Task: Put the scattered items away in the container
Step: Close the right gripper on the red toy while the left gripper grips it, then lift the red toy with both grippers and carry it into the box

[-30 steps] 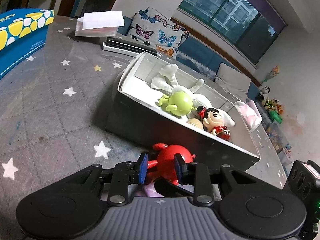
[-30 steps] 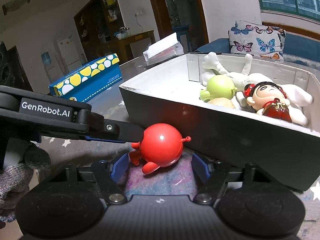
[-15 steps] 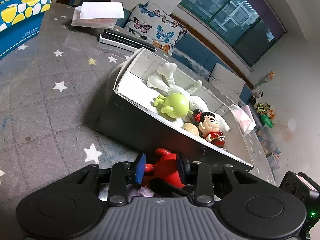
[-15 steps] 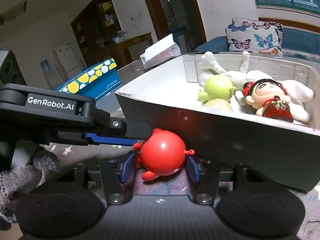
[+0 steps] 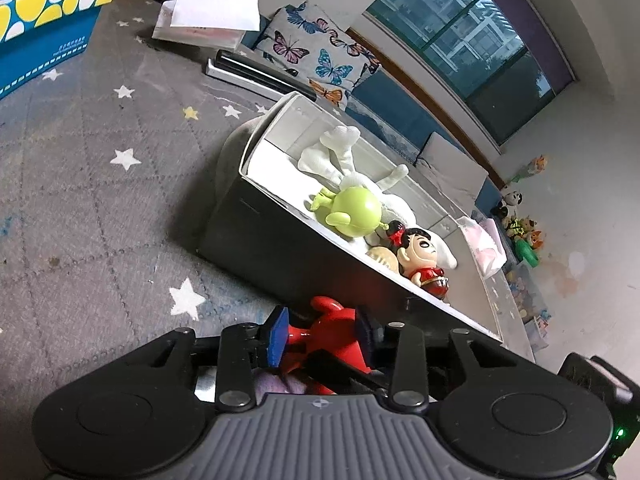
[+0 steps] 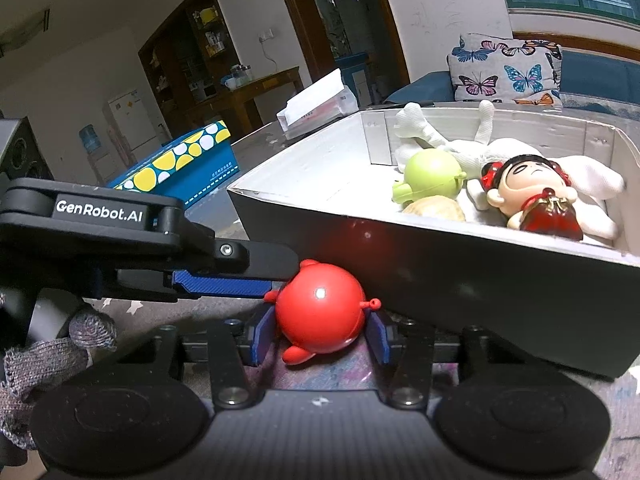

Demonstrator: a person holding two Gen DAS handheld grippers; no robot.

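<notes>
A round red toy (image 6: 320, 308) sits on the star-patterned cloth just before the near wall of the white-lined box (image 6: 460, 276). My right gripper (image 6: 318, 338) is shut on the red toy, pads against both its sides. My left gripper (image 5: 322, 336) also has its blue pads around the red toy (image 5: 332, 340); its finger (image 6: 224, 280) reaches in from the left in the right wrist view. The box (image 5: 280, 232) holds a green round toy (image 5: 354, 212), a white plush (image 5: 340, 160) and a red-dressed doll (image 5: 424, 260).
A blue and yellow spotted box (image 5: 44, 28) stands at the far left. A tissue pack (image 5: 204, 24) and a dark flat device (image 5: 256, 76) lie behind the box. A butterfly cushion (image 5: 316, 56) is on the sofa beyond the table edge.
My right gripper closed from wide open onto the red toy. Both grippers rose slightly with the toy, and the box sits lower in view.
</notes>
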